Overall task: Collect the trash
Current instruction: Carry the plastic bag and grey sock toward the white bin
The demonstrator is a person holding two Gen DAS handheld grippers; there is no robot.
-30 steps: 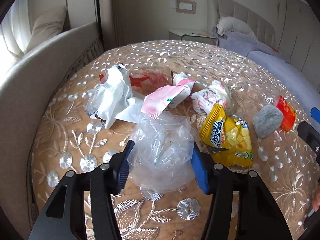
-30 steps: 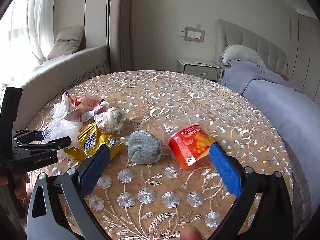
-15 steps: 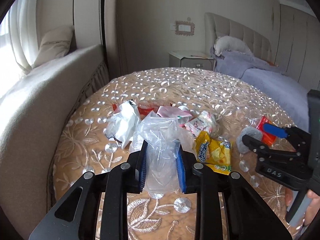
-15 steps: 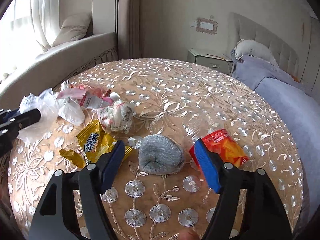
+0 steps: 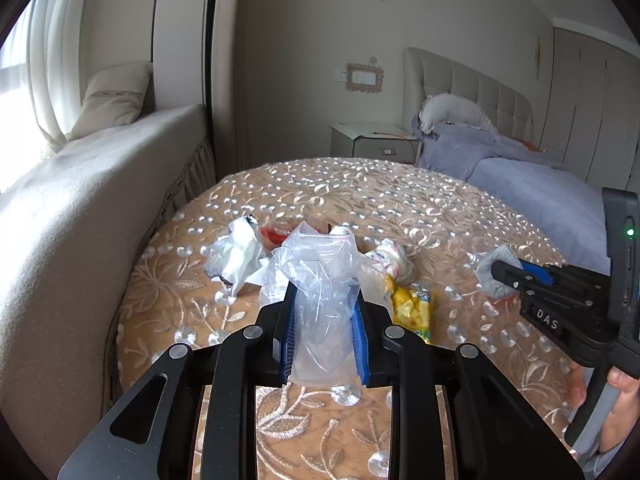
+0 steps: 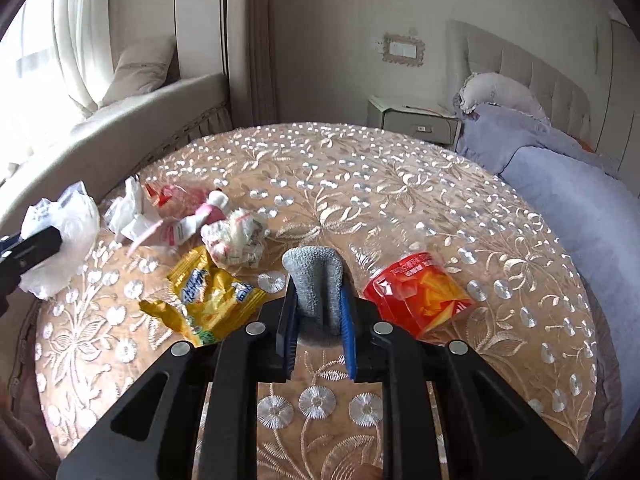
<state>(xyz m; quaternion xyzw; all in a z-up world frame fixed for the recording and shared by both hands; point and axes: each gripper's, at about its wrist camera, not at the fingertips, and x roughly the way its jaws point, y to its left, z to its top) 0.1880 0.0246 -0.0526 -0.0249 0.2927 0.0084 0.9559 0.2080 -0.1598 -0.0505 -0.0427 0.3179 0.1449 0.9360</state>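
The left gripper [image 5: 323, 320] was raised above the round table [image 6: 400, 184], pointing forward and a little downward. Its blue pads were pressed together on a clear plastic bag [image 5: 320, 280], which hung crumpled between them. The right gripper [image 6: 318, 320] was held low and level over the table, with its jaws clamped on a grey sock [image 6: 316, 280]. From the sock, a yellow snack wrapper [image 6: 208, 300] lay at nine o'clock, a red package [image 6: 420, 292] at three o'clock, and a white crumpled wrapper [image 6: 236, 236] at about ten o'clock.
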